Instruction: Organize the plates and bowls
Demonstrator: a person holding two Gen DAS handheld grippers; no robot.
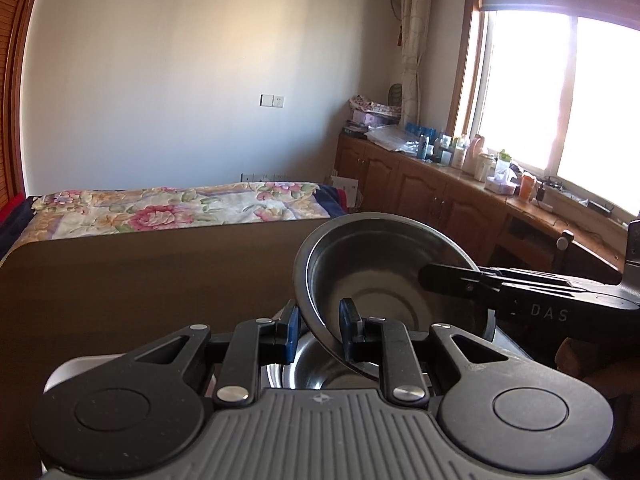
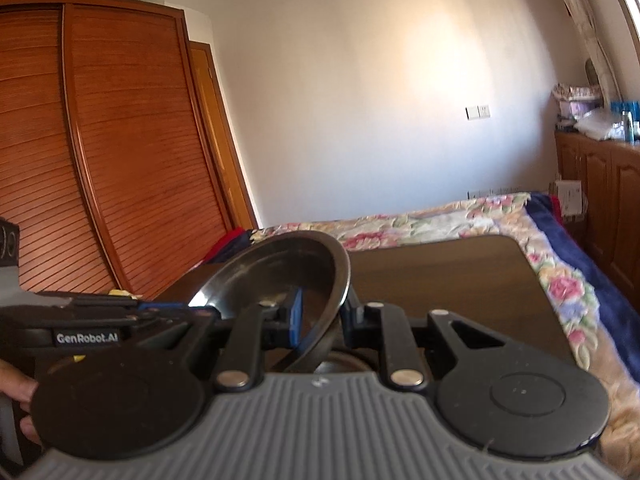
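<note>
While my left gripper (image 1: pixel 319 330) and right gripper (image 2: pixel 320 328) each pinch opposite rims of the steel bowl (image 1: pixel 380 276), it tilts, mouth toward me, above a second bowl (image 1: pixel 320 368) at the table's (image 1: pixel 140 280) near edge.

Bare brown table (image 1: pixel 140 280) ahead and leftward, steel bowl (image 1: pixel 384 276) blocking right, bed (image 1: pixel 180 208) beyond

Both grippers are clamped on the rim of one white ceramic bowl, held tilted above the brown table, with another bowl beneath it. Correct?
Not quite: the bowl is shiny steel, not white ceramic, as the left wrist view shows. Otherwise right: left gripper and right gripper pinch its rim, tilted over the brown table, the lower bowl beneath.
</note>
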